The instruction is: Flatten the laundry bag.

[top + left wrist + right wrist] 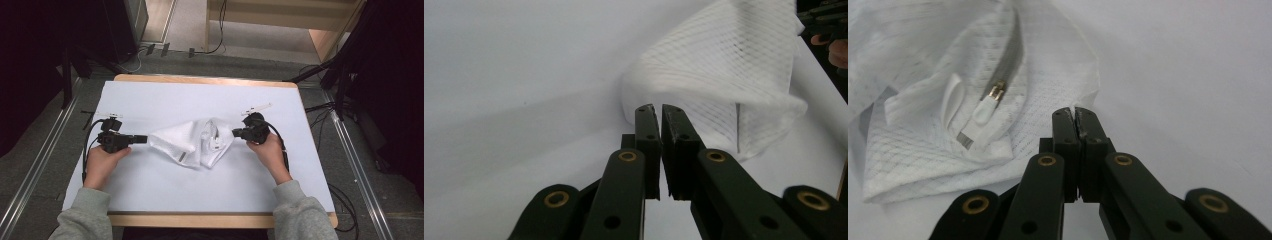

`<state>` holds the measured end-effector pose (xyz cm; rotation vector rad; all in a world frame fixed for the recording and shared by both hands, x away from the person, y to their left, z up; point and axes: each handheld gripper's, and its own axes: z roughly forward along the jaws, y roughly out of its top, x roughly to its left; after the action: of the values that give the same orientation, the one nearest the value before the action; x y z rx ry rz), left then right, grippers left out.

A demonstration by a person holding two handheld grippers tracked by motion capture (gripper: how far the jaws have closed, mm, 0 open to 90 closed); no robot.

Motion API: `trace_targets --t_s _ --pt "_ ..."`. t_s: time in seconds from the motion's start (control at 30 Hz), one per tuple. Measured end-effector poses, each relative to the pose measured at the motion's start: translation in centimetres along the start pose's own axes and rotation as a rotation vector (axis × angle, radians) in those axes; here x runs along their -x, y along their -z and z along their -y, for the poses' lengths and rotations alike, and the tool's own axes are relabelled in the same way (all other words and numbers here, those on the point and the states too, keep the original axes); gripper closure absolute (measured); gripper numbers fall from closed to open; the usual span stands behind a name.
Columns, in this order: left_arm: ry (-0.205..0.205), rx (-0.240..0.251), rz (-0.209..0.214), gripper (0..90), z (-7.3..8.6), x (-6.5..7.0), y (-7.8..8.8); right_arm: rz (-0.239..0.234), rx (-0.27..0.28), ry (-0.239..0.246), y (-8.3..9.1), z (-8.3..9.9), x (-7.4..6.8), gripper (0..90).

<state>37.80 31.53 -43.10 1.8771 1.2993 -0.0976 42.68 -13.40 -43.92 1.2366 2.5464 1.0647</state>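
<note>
A white sheet (150,100) covers the wooden bench (200,79), with grey floor and cables around it. The left gripper (141,139) lies level, its jaws clamped on the left corner of the white mesh bag (192,142) at mid-bench. The right gripper (235,133), also level, pinches the bag's right edge. The right gripper view reveals the bag's zipper pull (985,109); the left gripper view shows the mesh weave.
</note>
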Motion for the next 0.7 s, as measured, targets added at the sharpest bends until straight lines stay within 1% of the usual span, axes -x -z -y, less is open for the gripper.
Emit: trace_targets --t_s 0.03,0.07,0.17,0.2,0.23,0.27,0.3,0.33,0.37,0.4,0.43,0.47,0.5,0.53,0.57,0.6,0.7 --pt "0.0 0.0 0.0 86.6 0.0 0.0 0.0 0.0 0.0 0.0 0.0 0.0 0.0 90.0" --pt "-0.014 -0.004 0.0 85.4 -0.2 0.2 -0.2 -0.006 -0.004 -0.015 -0.1 0.6 0.4 90.0" --pt "-0.039 -0.007 -0.008 83.2 -0.5 0.7 -0.5 -0.002 -0.01 -0.015 -0.2 0.8 0.4 89.7" --pt "-0.062 -0.011 -0.007 82.5 -0.6 1.3 -0.5 0.002 -0.008 -0.016 -0.1 0.8 0.3 89.4" --pt "-0.062 -0.011 -0.007 81.5 -0.6 1.3 -0.5 0.001 0.007 -0.007 0.0 0.8 0.3 88.6" --pt "-0.072 -0.007 -0.005 81.5 -0.6 1.7 -0.5 0.001 0.007 -0.007 0.0 0.8 0.3 88.6" --pt "-0.097 -0.008 0.005 78.3 -0.6 2.4 -0.5 0.012 0.024 -0.007 0.4 0.8 0.1 85.8" --pt "-0.108 -0.012 0.01 76.4 -0.6 2.8 -0.5 0.011 0.034 -0.009 0.6 0.8 0.1 83.1" --pt "-0.108 -0.012 0.01 75.0 -0.6 2.8 -0.5 0.011 0.034 -0.009 0.6 0.8 0.1 83.1" --pt "-0.14 -0.018 0.005 73.1 -0.5 3.5 -0.6 0.016 0.048 -0.014 1.0 0.9 0.0 80.0" --pt "-0.14 -0.018 0.005 71.1 -0.5 3.5 -0.6 0.016 0.048 -0.014 1.0 0.9 0.0 80.0" --pt "-0.149 -0.021 0.01 71.1 -0.4 3.9 -0.6 0.015 0.056 -0.015 1.1 0.9 -0.1 78.4" --pt "-0.162 -0.024 0.022 68.4 -0.4 4.5 -0.7 0.018 0.068 0.0 1.4 1.1 -0.4 76.6" --pt "-0.162 -0.024 0.022 67.4 -0.4 4.5 -0.7 0.018 0.068 0.0 1.4 1.1 -0.4 76.6" --pt "-0.177 -0.025 0.026 67.4 -0.4 4.9 -0.9 0.023 0.071 0.002 1.6 1.2 -0.5 75.3" --pt "-0.194 -0.034 0.036 66.3 -0.3 5.7 -1.2 0.015 0.08 -0.001 1.9 1.5 -0.9 75.0" --pt "-0.224 -0.047 0.046 63.3 -0.3 6.8 -1.7 0.003 0.09 0.006 2.3 2.0 -1.5 74.5"
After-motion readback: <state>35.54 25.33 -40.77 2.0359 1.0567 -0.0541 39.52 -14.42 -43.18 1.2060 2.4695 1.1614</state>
